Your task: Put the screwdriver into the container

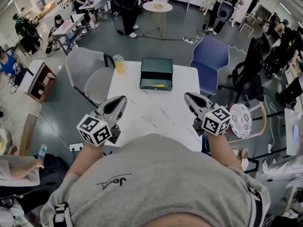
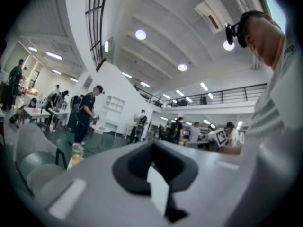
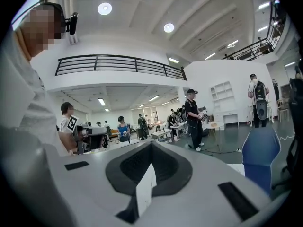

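We hold the left tool (image 1: 122,99) and right tool (image 1: 188,96) shut and empty over the bench's (image 1: 142,115) near edge, while the yellow screwdriver (image 1: 158,85) lies crosswise in the green container (image 1: 154,67) at the far edge, about equally far from both.

A bottle (image 1: 118,64) of yellow liquid stands at the bench's (image 1: 142,115) far left corner, between a grey chair (image 1: 89,77) and a blue chair (image 1: 209,60).
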The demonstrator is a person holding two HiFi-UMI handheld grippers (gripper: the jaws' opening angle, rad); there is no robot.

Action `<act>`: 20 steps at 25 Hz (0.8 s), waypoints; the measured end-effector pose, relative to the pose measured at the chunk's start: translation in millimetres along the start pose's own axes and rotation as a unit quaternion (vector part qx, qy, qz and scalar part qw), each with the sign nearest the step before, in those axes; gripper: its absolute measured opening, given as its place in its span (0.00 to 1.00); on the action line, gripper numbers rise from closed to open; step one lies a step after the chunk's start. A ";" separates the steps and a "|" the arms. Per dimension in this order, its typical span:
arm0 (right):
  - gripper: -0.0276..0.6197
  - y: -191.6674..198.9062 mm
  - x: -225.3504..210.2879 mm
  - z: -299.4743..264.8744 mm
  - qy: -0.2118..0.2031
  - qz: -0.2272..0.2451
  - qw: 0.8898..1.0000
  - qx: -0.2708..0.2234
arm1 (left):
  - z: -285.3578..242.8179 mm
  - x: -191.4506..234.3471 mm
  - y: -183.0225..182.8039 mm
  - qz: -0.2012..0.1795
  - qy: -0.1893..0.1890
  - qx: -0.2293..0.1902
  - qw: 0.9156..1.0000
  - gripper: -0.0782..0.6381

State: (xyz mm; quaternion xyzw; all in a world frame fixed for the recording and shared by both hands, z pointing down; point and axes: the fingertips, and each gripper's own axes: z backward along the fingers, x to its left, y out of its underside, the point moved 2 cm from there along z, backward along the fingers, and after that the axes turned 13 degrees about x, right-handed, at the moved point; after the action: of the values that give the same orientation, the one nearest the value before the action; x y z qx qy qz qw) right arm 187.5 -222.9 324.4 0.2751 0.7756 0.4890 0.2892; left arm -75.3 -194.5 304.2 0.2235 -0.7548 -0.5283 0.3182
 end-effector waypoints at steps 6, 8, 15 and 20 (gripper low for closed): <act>0.05 -12.2 16.1 -20.8 0.022 0.004 1.000 -0.006 | 8.9 20.2 -10.7 -0.016 0.019 -0.004 1.000 0.11; 0.05 -13.1 19.3 -25.3 0.025 0.008 1.000 -0.004 | 8.6 25.4 -10.1 -0.013 0.021 -0.006 1.000 0.11; 0.05 -13.2 17.4 -22.5 0.043 0.016 0.999 0.006 | 8.7 31.1 -8.3 -0.006 0.030 -0.011 0.999 0.11; 0.05 -12.4 12.9 -20.9 0.043 0.019 0.999 0.009 | 4.7 29.0 -6.9 -0.005 0.029 -0.013 0.999 0.11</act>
State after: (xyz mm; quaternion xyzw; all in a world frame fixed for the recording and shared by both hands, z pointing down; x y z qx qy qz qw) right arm 162.0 -230.9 318.1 0.2708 0.7863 0.4988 0.2442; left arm -98.9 -213.3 303.6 0.2383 -0.7374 -0.5325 0.3404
